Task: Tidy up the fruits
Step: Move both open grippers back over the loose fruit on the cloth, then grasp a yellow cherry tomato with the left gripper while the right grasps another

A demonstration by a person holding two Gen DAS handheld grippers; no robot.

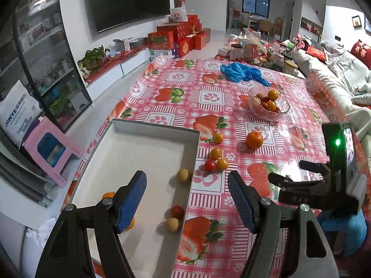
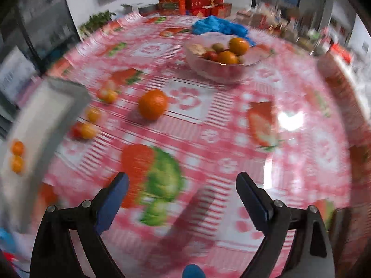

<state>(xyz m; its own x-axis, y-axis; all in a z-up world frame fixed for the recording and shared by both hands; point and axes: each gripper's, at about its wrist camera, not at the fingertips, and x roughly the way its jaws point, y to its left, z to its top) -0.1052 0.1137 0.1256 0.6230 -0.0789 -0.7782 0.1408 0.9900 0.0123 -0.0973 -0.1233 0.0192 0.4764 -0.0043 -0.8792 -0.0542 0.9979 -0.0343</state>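
Note:
A grey tray [image 1: 129,125] lies at the table's left edge, holding two yellowish fruits [image 1: 182,175], a red tomato [image 1: 177,211] and small oranges partly hidden behind my finger. My left gripper [image 1: 186,200] hovers open over the tray's right wall, nothing between its blue pads. Loose on the cloth beside the tray sit three small orange fruits [image 1: 215,153] and a red tomato [image 1: 209,165]. A larger orange [image 1: 254,140] [image 2: 153,107] lies farther out. A glass bowl [image 1: 269,113] [image 2: 218,68] holds more fruit. My right gripper [image 2: 183,200] is open above the cloth, empty.
A crumpled blue bag [image 1: 241,71] lies beyond the bowl. The right gripper's body [image 1: 324,185] stands at the right in the left wrist view. A pink stool [image 1: 51,150] is on the floor left of the table, a sofa [image 1: 336,81] on the right.

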